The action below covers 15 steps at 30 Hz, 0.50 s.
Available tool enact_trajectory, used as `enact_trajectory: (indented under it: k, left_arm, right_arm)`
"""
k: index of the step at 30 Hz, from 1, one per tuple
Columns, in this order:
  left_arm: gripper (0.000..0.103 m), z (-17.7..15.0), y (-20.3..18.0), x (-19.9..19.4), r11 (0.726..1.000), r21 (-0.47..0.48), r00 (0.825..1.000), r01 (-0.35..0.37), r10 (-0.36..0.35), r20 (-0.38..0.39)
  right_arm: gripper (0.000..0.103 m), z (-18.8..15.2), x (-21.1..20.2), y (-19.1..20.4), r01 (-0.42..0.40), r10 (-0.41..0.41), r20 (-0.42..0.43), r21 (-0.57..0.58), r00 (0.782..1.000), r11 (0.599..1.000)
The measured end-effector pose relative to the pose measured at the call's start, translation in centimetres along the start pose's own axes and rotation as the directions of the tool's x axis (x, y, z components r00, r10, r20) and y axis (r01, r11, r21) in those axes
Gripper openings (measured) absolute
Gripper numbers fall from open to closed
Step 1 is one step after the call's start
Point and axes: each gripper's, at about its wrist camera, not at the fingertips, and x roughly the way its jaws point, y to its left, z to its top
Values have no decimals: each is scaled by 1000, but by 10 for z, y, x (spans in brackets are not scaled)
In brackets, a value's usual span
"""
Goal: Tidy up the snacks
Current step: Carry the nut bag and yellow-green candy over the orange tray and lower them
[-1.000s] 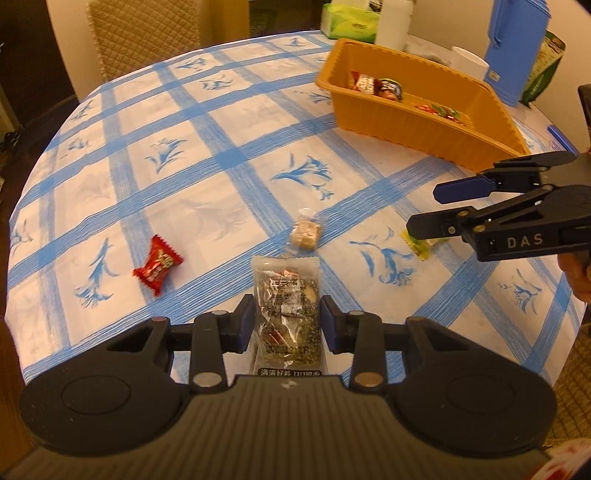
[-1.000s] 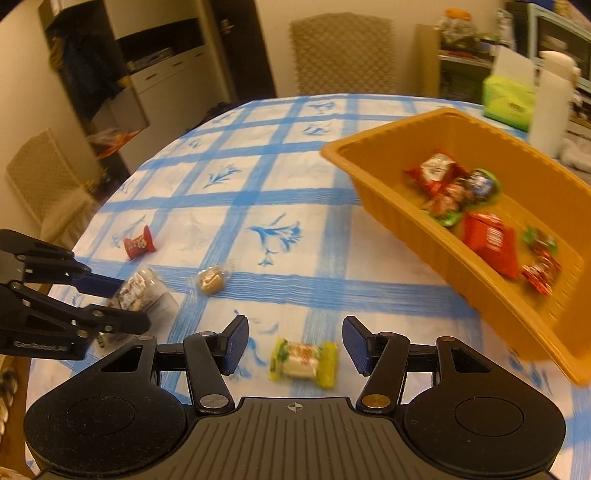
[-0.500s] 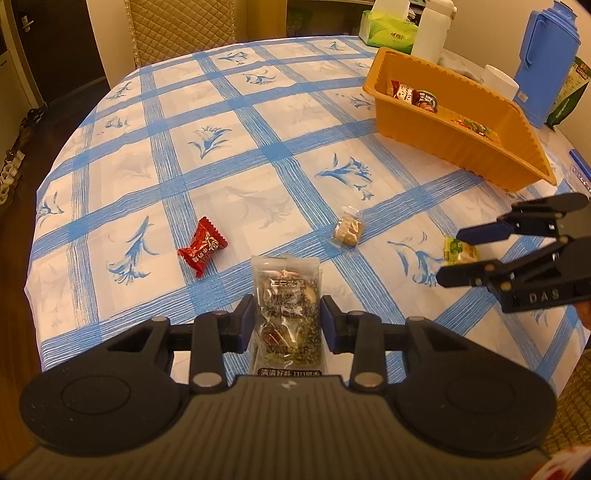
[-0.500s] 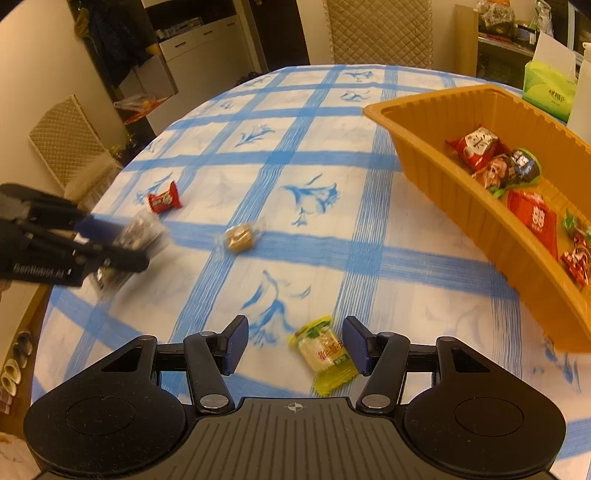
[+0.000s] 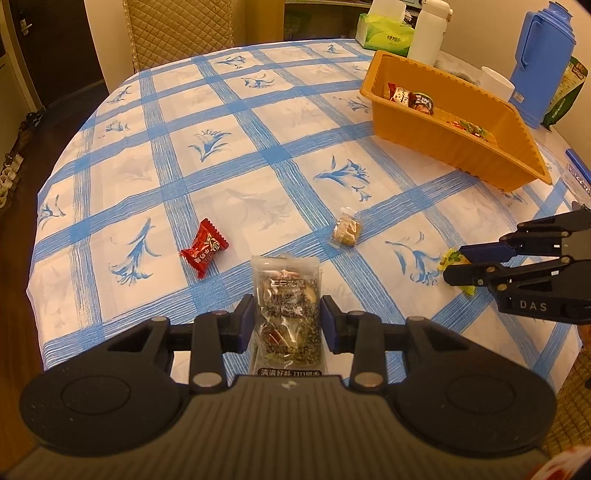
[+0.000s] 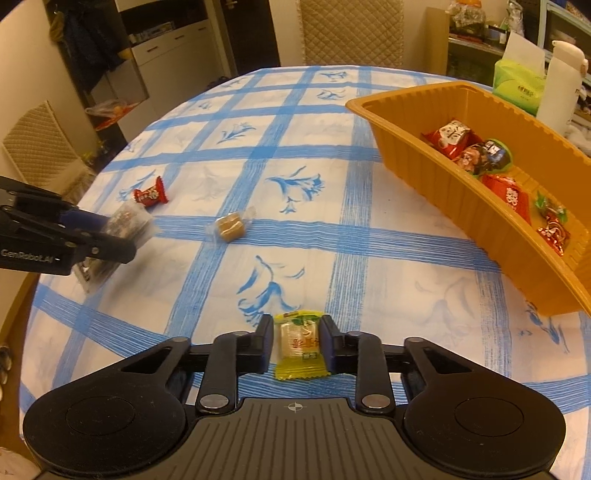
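Observation:
My left gripper (image 5: 287,319) is shut on a clear snack packet (image 5: 286,291) with dark seeds, held above the blue-checked tablecloth; it also shows at the left of the right wrist view as the left gripper (image 6: 127,236) with the packet (image 6: 125,221). My right gripper (image 6: 297,341) is closing on a yellow-green candy (image 6: 299,343) and its pads touch the wrapper's sides. In the left wrist view the right gripper (image 5: 456,264) sits at the right edge over that candy (image 5: 451,256). A red candy (image 5: 204,246) and a tan candy (image 5: 347,232) lie on the cloth.
An orange bin (image 6: 402,155) holding several wrapped snacks stands at the right; it also appears as the bin (image 5: 454,144) far right. Behind it are a green tissue box (image 5: 386,35), a white bottle (image 5: 430,31) and a blue jug (image 5: 537,62). Padded chairs stand beyond the table.
The right gripper's jaws have closed in onto the yellow-green candy, which now sits upright between the pads. The left gripper has kept its hold on the packet.

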Motion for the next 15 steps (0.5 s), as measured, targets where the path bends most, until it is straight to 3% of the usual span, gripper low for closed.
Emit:
enact_trajectory:
  k: [15]
  left_arm:
    - [34,2,-2,-13,1000,14,999,13,-13,29]
  right_arm:
    - [22,-3,-11,11,22,-22,9,20,1000,1000]
